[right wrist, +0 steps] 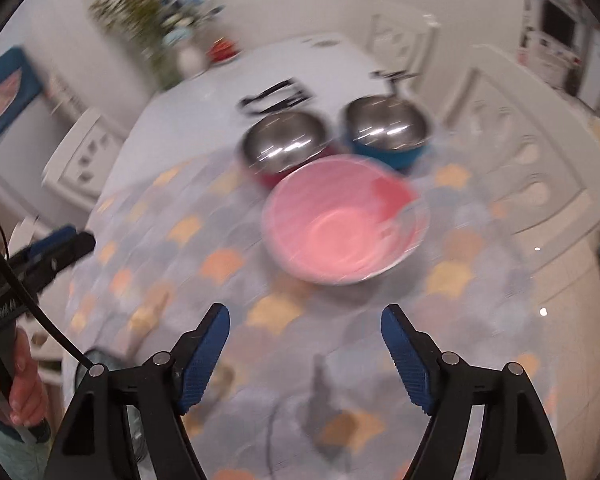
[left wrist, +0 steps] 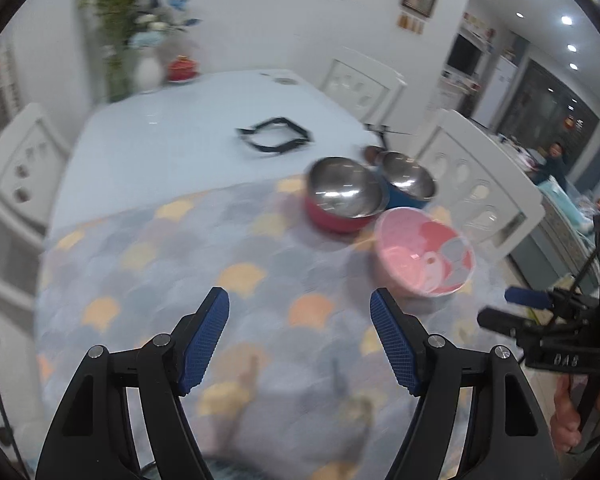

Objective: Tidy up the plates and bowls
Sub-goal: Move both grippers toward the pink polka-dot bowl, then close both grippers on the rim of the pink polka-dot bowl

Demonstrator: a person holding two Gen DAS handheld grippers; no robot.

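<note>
Grippers first: our left gripper (left wrist: 300,300) tilts down over the patterned cloth (left wrist: 148,264), its blue pads (left wrist: 206,336) spread wide with nothing between them. Our right gripper (right wrist: 306,316) tilts down the same way, jaws also released and empty, only cloth showing in the gap. No earlier view is given, so we speak only of how they stand. In the left view the right gripper shows at the right edge with our right hand (left wrist: 568,412) wrapped round its handle; in the right view the left gripper shows at the left edge, held by our left hand (right wrist: 20,392).

Ahead of the right gripper sits the pink bowl (right wrist: 340,232), upright on the cloth and apart from both sets of pads. Just behind it stand two steel bowls side by side: the red bowl (right wrist: 284,144) on the left and the blue bowl (right wrist: 386,128) on the right. The pink bowl's far rim looks very near both, though blur hides whether they touch.

Left of the bowls the cloth lies open and bare. Beyond the cloth's far edge the white table (left wrist: 148,132) carries a black strap (left wrist: 276,138). White chairs (left wrist: 484,188) line the table's sides, and a vase (left wrist: 148,70) stands at the far end.
</note>
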